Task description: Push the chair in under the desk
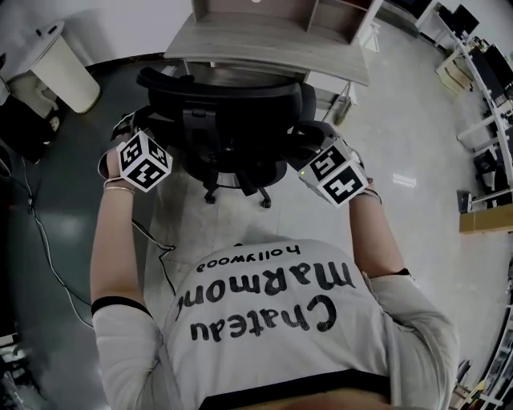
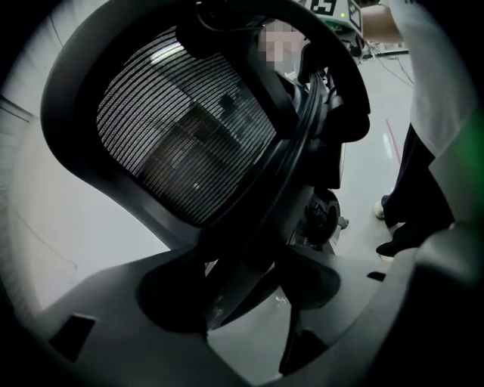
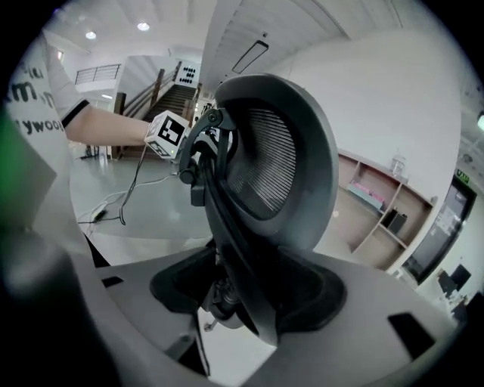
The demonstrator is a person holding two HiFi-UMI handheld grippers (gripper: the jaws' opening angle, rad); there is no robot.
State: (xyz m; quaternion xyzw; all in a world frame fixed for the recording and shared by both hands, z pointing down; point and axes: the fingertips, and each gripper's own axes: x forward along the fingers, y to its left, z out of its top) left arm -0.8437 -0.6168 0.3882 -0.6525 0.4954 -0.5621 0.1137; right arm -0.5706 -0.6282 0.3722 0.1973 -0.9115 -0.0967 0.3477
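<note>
A black mesh-backed office chair (image 1: 232,120) stands in front of a pale wooden desk (image 1: 264,50), its seat partly under the desk top. My left gripper (image 1: 143,126) is at the left edge of the backrest. In the left gripper view the black backrest frame (image 2: 249,227) runs between the two dark pads of that gripper (image 2: 249,291), and both press on it. My right gripper (image 1: 311,138) is at the right edge. There the backrest frame (image 3: 249,249) passes between the pads of the right gripper (image 3: 249,295), which are closed on it.
A white bin (image 1: 68,68) stands at the far left beside the desk. Cables (image 1: 48,264) trail over the dark floor at the left. The chair's casters (image 1: 210,196) show below the backrest. Shelves (image 1: 321,16) sit on the desk. More desks (image 1: 481,80) line the right side.
</note>
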